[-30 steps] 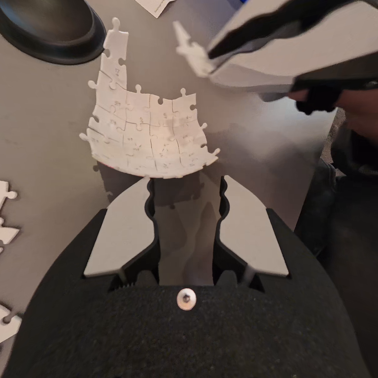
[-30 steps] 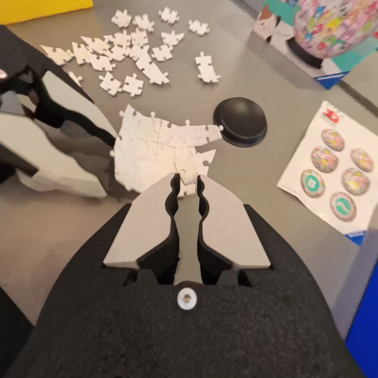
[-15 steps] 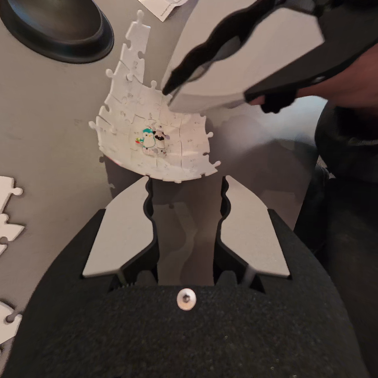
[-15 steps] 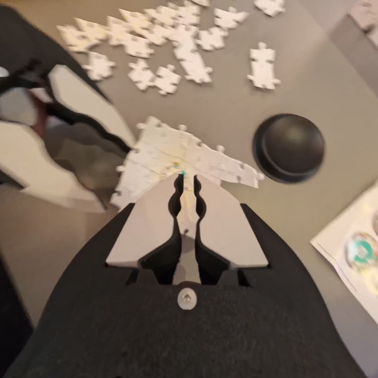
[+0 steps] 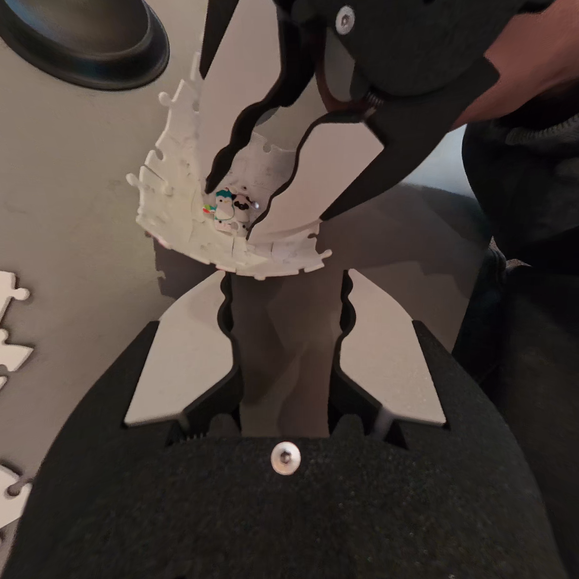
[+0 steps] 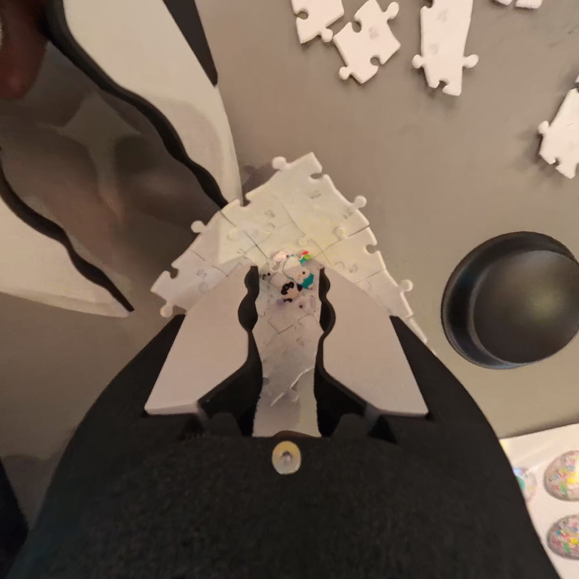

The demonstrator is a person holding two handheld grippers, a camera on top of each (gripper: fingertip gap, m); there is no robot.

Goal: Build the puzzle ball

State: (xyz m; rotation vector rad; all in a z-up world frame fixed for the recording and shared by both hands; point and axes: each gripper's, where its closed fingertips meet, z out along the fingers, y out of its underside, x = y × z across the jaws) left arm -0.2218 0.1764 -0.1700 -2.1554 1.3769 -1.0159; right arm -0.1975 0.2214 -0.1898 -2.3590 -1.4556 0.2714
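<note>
On the grey worktop (image 5: 62,194), the parted right tool (image 6: 286,272) straddles a colourful printed puzzle piece (image 6: 296,277) inside the curved white puzzle shell (image 5: 188,219), ahead of the open, empty left tool (image 5: 285,282).

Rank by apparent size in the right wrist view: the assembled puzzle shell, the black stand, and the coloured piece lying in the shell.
1. Assembled puzzle shell, partly hidden by the right gripper.
2. Black stand, nearly as large; cropped at the edge.
3. Coloured piece, clearly smallest.
</note>
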